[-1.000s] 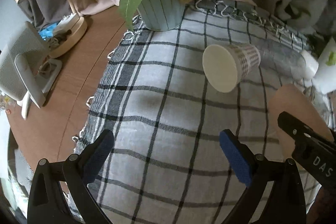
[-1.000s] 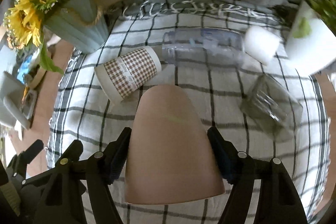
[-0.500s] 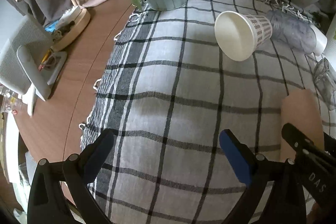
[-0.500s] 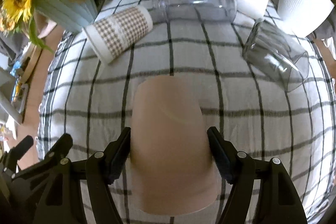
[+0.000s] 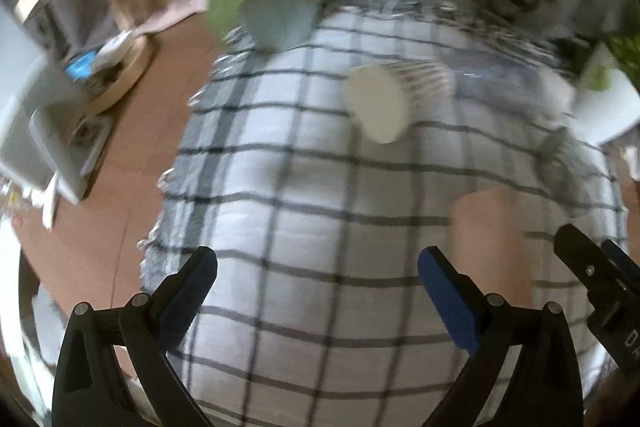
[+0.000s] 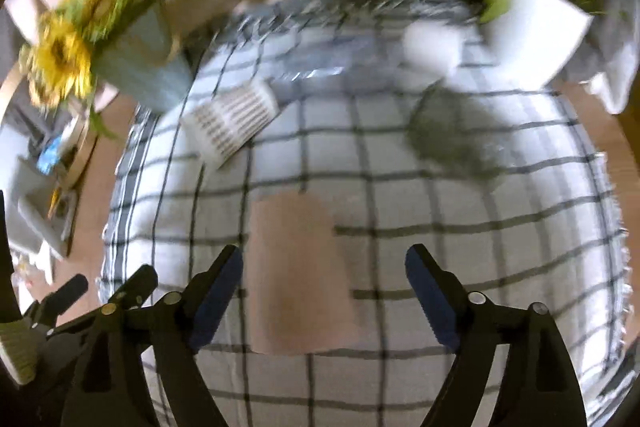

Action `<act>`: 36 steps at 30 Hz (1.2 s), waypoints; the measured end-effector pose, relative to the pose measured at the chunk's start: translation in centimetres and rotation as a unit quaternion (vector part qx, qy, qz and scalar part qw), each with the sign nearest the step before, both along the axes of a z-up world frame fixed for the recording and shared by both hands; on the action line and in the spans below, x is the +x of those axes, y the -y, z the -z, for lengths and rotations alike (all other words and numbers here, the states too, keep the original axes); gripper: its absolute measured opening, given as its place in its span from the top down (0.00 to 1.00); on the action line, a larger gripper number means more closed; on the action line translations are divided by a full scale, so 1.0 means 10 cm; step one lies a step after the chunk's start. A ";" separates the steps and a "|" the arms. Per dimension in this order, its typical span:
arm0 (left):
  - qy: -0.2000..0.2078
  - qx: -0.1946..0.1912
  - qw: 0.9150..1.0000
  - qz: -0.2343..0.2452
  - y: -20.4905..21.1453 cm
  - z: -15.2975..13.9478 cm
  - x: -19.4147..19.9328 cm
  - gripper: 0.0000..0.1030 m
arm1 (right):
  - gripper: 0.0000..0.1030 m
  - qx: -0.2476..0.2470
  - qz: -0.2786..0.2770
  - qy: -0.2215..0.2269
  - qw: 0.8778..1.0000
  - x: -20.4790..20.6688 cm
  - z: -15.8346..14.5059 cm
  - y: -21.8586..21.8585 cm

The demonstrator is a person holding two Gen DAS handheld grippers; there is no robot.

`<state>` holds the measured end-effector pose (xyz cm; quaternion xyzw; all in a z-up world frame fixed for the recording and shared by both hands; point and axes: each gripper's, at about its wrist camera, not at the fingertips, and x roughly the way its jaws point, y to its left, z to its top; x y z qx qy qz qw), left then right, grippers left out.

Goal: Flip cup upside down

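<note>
Two spread grippers, right (image 6: 324,291) around pink cup (image 6: 298,271).

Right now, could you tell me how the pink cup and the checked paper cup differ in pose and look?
The pink cup stands mouth down on the tablecloth, while the checked paper cup lies on its side. The pink cup is plain, whereas the paper cup has a brown check pattern and a white inside. The pink cup sits between the open fingers of the right claw; the paper cup lies farther off, near the flower vase. Both rest on the same cloth.

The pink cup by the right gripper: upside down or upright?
Upside down: the pink cup stands on its wide end, its narrow closed base uppermost, free of the open right gripper.
</note>
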<state>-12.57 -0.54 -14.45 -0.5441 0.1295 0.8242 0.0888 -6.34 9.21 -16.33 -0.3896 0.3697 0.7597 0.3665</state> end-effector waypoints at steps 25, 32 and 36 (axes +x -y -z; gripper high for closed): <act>0.145 0.007 0.989 0.038 -1.24 0.60 -0.31 0.10 | 0.18 -0.022 0.121 -0.014 0.992 0.84 0.10 -0.68; 0.176 0.008 0.984 0.021 -1.29 0.79 -0.37 0.27 | 0.18 -0.026 0.115 -0.010 0.993 0.84 0.16 -0.73; 0.182 0.006 0.983 0.009 -1.27 0.86 -0.37 0.39 | 0.18 -0.025 0.113 -0.006 0.993 0.84 0.18 -0.74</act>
